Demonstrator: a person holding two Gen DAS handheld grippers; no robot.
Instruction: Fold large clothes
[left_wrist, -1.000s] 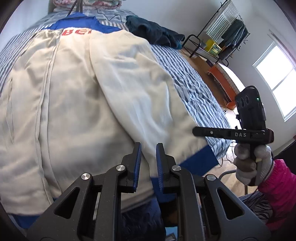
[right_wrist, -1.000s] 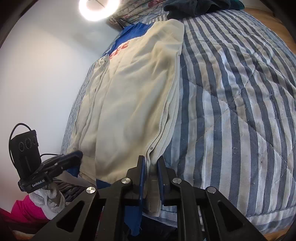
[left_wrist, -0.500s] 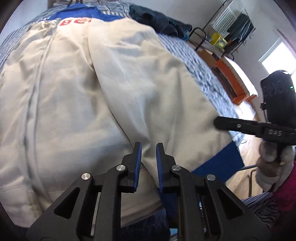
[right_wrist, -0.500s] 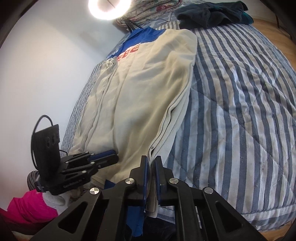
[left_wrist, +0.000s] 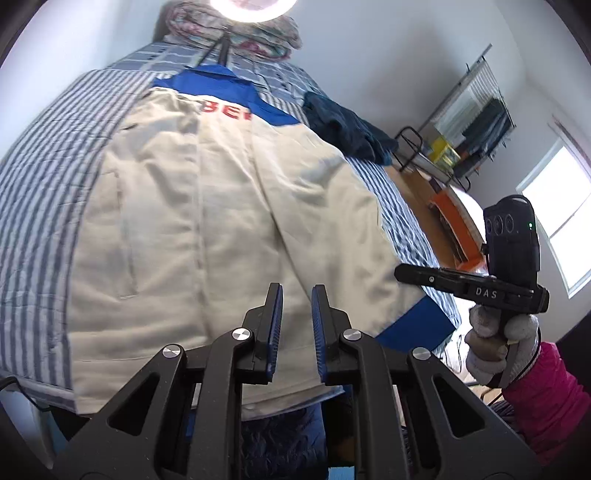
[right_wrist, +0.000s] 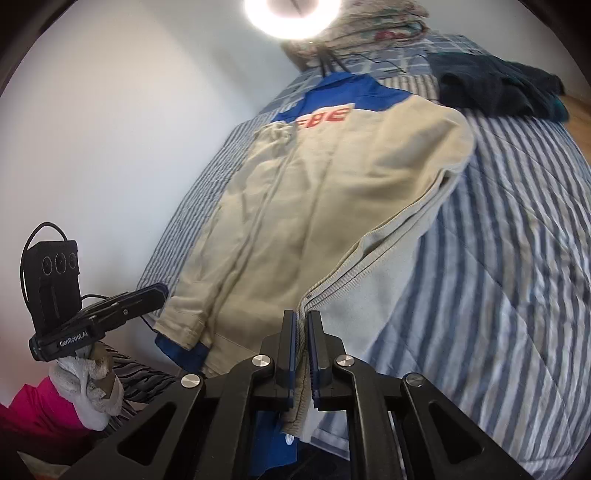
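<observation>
A large beige jacket (left_wrist: 207, 229) with a blue collar, blue cuffs and red letters lies lengthwise on the striped bed; it also shows in the right wrist view (right_wrist: 317, 206). Both sleeves are folded inward over the body. My left gripper (left_wrist: 297, 291) hovers over the jacket's near hem, jaws slightly apart with nothing between them. My right gripper (right_wrist: 301, 317) is shut on the jacket's right front edge near the hem. Each gripper shows in the other's view, the right one (left_wrist: 472, 284) and the left one (right_wrist: 110, 306).
The blue-and-white striped quilt (right_wrist: 498, 280) covers the bed. A dark blue garment (right_wrist: 495, 88) lies at the far right by the pillows. A ring light (right_wrist: 291, 14) shines at the bed's head. A clothes rack (left_wrist: 469, 125) and window (left_wrist: 557, 206) stand to the right.
Both grippers have drawn back toward the foot of the bed, so more of the jacket and the headboard shows. The left jaws have let go of the fabric.
</observation>
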